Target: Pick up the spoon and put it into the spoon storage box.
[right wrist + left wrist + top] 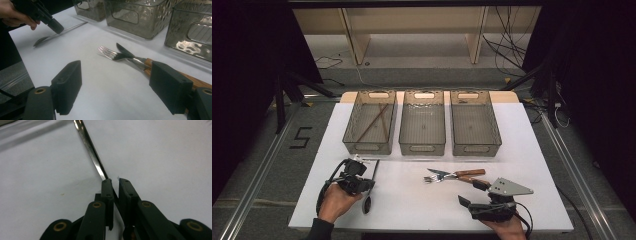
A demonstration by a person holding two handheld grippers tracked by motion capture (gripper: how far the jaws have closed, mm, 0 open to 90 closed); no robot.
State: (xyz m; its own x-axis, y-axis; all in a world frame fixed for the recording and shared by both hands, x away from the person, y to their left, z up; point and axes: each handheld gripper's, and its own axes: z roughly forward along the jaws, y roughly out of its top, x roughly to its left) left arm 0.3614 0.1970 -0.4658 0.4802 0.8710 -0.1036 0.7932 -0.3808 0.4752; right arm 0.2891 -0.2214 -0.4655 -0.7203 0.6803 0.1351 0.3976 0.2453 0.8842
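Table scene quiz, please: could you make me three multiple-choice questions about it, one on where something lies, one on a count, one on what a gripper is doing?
1. Where do the fork and knife lie?
A. In the middle basket
B. On the white table in front of the baskets
C. On the floor

2. How many baskets stand in the row?
A. Two
B. Three
C. Five

3. How does the left gripper stand?
A. Nearly shut around the spoon handle
B. Wide open over a basket
C. Shut on the fork

Answers:
1. B: in the high view they lie crossed on the table, near the right gripper.
2. B: left basket, middle basket and right basket stand side by side.
3. A: its own view shows the spoon handle running between the narrowed jaws.
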